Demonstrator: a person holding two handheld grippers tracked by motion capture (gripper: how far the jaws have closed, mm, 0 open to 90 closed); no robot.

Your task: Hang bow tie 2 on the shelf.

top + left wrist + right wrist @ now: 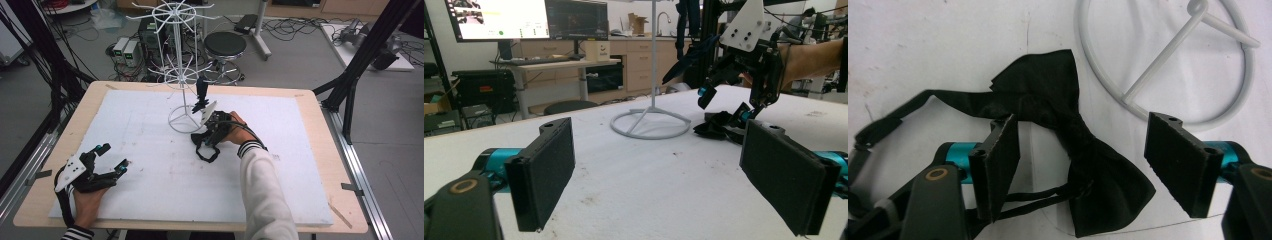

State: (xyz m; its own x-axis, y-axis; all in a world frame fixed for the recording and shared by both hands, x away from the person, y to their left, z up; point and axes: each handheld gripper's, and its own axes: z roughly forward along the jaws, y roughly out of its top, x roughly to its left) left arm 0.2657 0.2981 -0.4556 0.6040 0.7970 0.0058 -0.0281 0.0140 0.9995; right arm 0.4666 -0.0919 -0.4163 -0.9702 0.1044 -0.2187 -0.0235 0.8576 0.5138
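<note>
We see right gripper (1083, 160) spread wide, hovering over black bow tie (1068, 145) on white board (150, 165), at 5 o'clock of wire stand base (1168, 60). Left gripper (114, 157) spread too, holding nothing, at board's 8 o'clock.

Light: even, bright indoor light from overhead across the white board (150, 150).
Shadows: faint and soft beneath the rack (182, 122) and the bow tie (1073, 150).
Glare: the monitor (499, 17) burns nearly white in the left gripper view.
Focus: near jaws slightly soft; background benches blurred.
Distortion: high view bows outward at its edges.
Grain: all three frames soft, low resolution.
</note>
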